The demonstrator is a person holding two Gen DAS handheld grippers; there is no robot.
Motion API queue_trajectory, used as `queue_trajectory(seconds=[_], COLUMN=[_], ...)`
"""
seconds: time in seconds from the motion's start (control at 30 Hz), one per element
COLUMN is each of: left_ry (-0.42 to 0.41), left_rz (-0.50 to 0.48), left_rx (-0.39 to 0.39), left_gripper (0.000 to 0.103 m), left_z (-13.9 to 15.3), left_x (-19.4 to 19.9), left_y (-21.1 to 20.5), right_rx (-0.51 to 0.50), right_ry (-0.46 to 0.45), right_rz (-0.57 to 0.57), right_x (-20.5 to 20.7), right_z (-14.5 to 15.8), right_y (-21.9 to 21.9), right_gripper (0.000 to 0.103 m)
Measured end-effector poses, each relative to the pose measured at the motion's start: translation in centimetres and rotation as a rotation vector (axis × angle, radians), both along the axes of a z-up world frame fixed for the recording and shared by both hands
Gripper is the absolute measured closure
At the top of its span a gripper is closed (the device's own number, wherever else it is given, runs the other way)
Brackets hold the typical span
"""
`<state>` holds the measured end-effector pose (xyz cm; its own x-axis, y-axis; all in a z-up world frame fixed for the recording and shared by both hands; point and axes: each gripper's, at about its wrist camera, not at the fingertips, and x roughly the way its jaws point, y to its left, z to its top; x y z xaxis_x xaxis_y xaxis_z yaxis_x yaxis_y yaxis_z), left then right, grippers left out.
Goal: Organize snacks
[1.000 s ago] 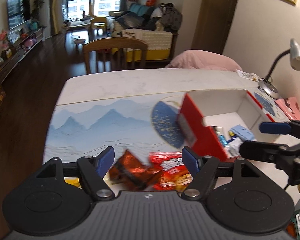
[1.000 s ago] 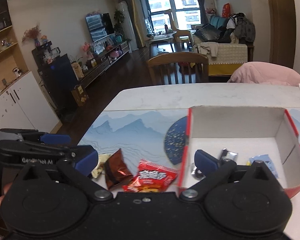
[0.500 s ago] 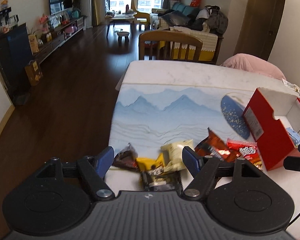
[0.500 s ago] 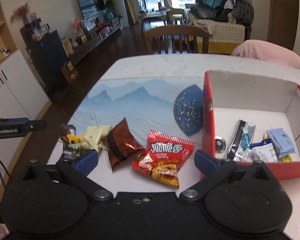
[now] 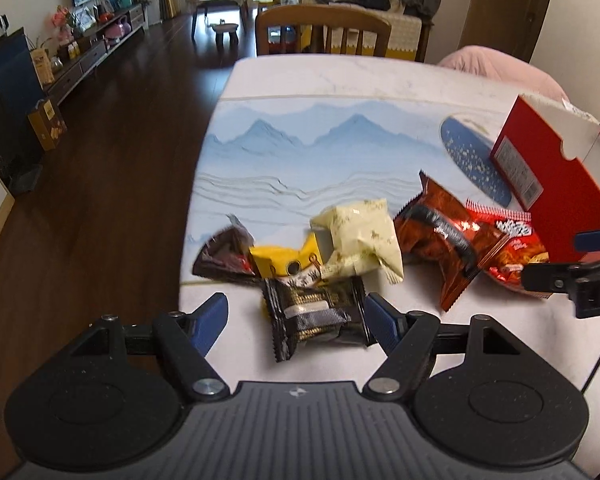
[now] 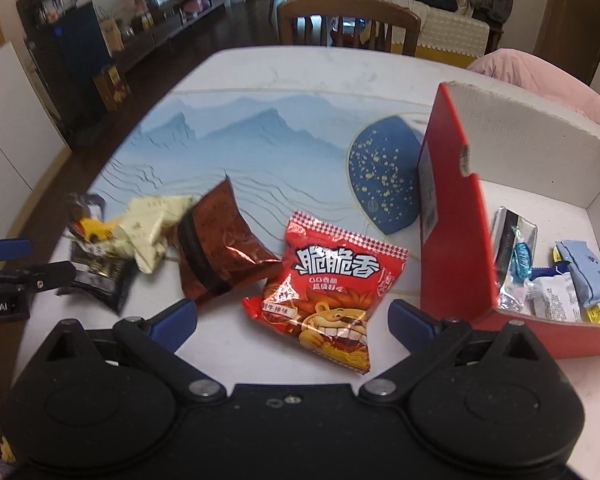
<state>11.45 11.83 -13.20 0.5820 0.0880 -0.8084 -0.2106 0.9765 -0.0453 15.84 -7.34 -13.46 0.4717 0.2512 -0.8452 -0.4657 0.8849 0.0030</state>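
Note:
Several snack packets lie on the table's near edge. A black packet [image 5: 316, 316] lies between the fingers of my open left gripper [image 5: 296, 320], untouched. Behind it lie a yellow packet [image 5: 280, 262], a cream packet [image 5: 360, 240], a dark brown packet [image 5: 220, 256] and a copper-brown bag [image 5: 440, 240]. My open right gripper [image 6: 292, 320] hovers over a red snack bag [image 6: 332, 292], with the copper-brown bag [image 6: 220, 248] to its left. A red box [image 6: 452, 240] at the right holds several small packets [image 6: 540, 272].
A blue mountain-print mat [image 5: 300, 160] covers the white table [image 5: 340, 72]. A wooden chair [image 5: 324, 30] stands at the far side. The table's left edge drops to dark floor [image 5: 100, 160]. The right gripper shows at the right of the left wrist view [image 5: 572, 276].
Both grippers have come down closer to the snacks. My left gripper has moved left from the box, and its fingers now flank the black packet. My right gripper has moved over the red bag.

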Motion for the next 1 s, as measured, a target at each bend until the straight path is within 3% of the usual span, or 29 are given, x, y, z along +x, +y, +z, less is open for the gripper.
queue_trajectory(seconds=[0.3, 0.77, 1.0], left_ry=[0.046, 0.115, 0.118], left_rz=[-0.014, -0.028, -0.031], left_rx=[0.001, 0.01, -0.021], left_gripper=[0.028, 0.028, 0.029], left_z=[-2.1, -4.0, -4.1], left_x=[1.5, 3.3, 3.2], left_y=[-1.0, -1.9, -1.9], right_rx=[-0.076, -0.078, -0.052], right_ry=[0.031, 0.065, 0.059], right_rz=[-0.184, -0.223, -0.218], right_x=[1.5, 2.6, 2.3], right_z=[-2.7, -4.5, -4.8], right_y=[0.8, 1.0, 0.8], right_gripper=[0.003, 0.005, 0.02])
